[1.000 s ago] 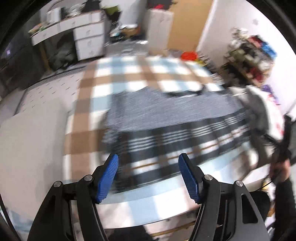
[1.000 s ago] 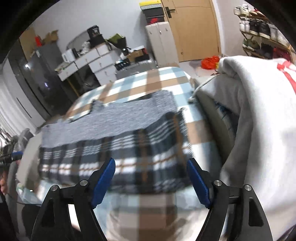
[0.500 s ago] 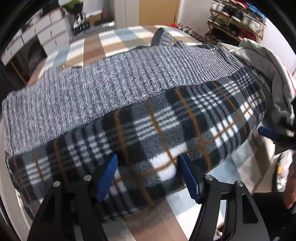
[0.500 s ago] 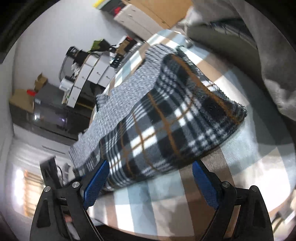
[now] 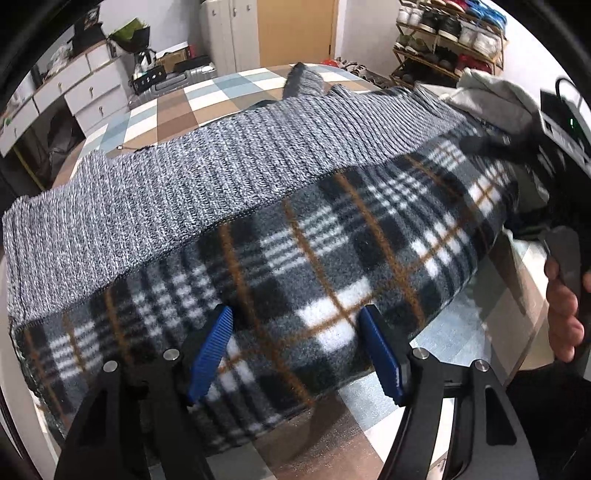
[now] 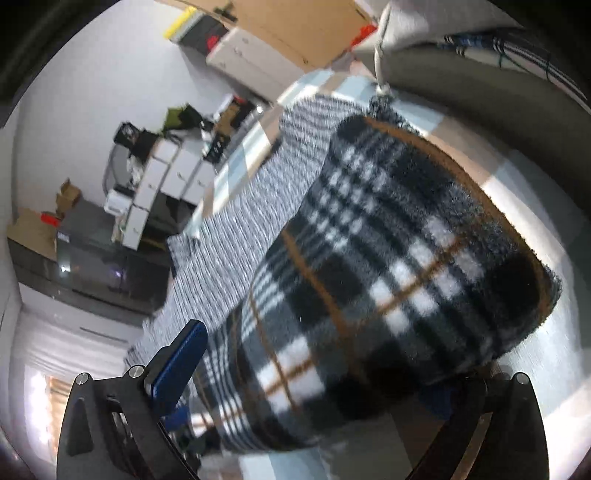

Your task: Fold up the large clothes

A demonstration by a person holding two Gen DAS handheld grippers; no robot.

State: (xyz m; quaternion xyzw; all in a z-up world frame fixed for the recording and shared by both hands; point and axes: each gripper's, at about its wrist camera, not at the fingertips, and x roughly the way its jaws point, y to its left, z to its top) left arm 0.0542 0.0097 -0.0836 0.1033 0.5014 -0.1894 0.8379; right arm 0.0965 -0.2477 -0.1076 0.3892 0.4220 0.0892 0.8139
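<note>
A large garment lies flat on the checked bed cover (image 5: 173, 110). Its near part is black, white and brown plaid fleece (image 5: 332, 266); its far part is grey ribbed knit (image 5: 207, 173). My left gripper (image 5: 295, 347) is open, its blue fingers spread over the plaid's near edge. In the right wrist view the plaid (image 6: 388, 277) fills the frame and the knit (image 6: 236, 236) runs off to the left. My right gripper (image 6: 321, 376) is open around the plaid's near corner; its right finger is hidden under the cloth.
A heap of grey and white clothes (image 5: 491, 99) lies at the bed's right side. A white drawer unit (image 5: 74, 92), a shoe rack (image 5: 450, 40) and a wooden door (image 5: 295, 33) stand beyond the bed. The other hand (image 5: 565, 306) shows at right.
Both grippers have moved down and in toward the plaid's near edge. The right gripper's view has tilted, and the cloth's corner now lies between its fingers.
</note>
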